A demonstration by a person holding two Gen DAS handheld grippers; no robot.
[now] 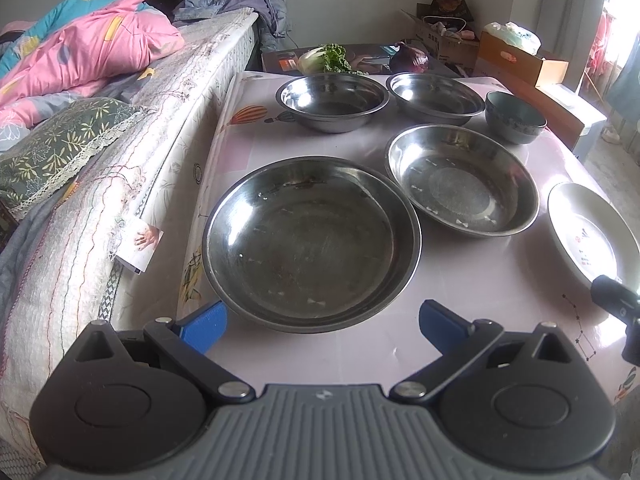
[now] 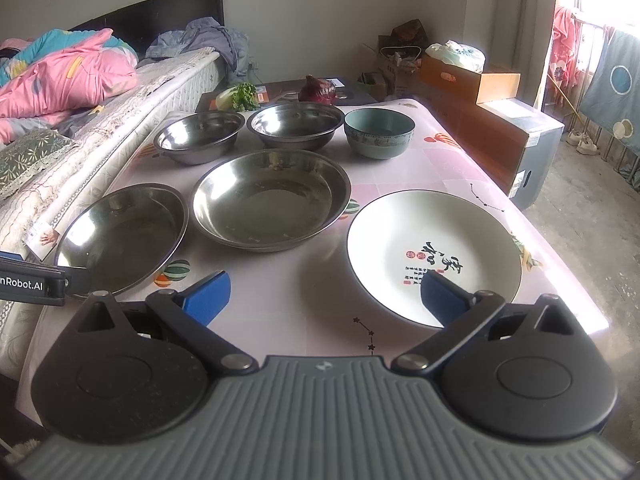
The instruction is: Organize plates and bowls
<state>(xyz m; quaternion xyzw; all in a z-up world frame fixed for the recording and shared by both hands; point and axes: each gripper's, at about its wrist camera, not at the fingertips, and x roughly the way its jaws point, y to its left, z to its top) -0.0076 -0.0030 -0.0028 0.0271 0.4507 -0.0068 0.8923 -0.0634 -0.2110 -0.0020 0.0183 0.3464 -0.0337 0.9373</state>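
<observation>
Plates and bowls sit spread apart on the table [image 2: 460, 168]. Both my left gripper [image 1: 322, 326] and right gripper [image 2: 324, 294] gape wide, holding nothing. I judge the steel plate [image 1: 312, 244] light, stiff, slippery; the white plate [image 2: 434, 252] heavier, breakable. Rims offer the only hold.

both views look forward and down from the near edge of the counter [image 1: 460, 280] toward the far wall. the left wrist view sits close over the big steel plate [image 1: 312, 244], beside the bed [image 1: 120, 184]. the right wrist view sits close over the white plate [image 2: 434, 254]. both views share all the dishes.
</observation>
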